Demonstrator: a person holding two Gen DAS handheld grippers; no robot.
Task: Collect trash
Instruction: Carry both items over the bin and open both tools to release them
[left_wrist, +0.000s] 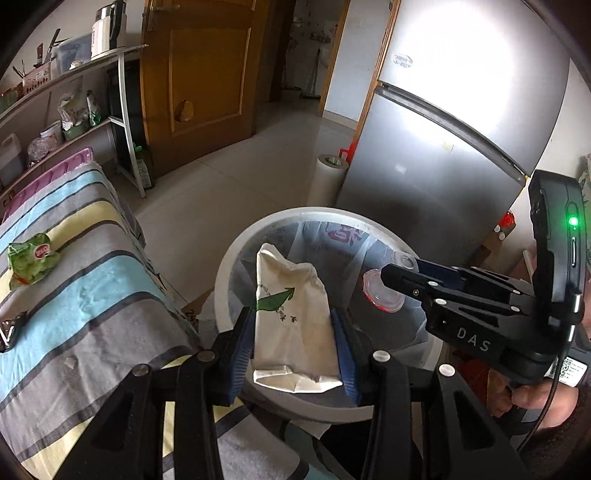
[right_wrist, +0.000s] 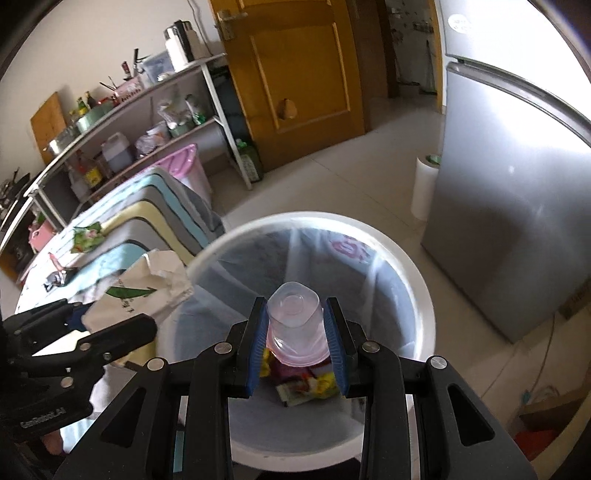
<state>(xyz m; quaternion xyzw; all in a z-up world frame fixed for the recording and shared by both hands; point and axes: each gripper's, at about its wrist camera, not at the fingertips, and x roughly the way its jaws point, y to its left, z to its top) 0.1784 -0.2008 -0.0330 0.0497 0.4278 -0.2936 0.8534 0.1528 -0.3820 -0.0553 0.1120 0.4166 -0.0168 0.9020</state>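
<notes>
The left gripper points steeply downward, and its two blue-padded fingers press from both sides on a white paper bag, which stands upright between them. The right gripper also points downward; its blue pads clamp a clear plastic cup that is turned bottom-forward. In the left wrist view the right gripper comes in from the right side, tilted, with the cup at its tip, and a hand grasps its handle below. In the right wrist view the left gripper enters from the left, near the other one.
</notes>
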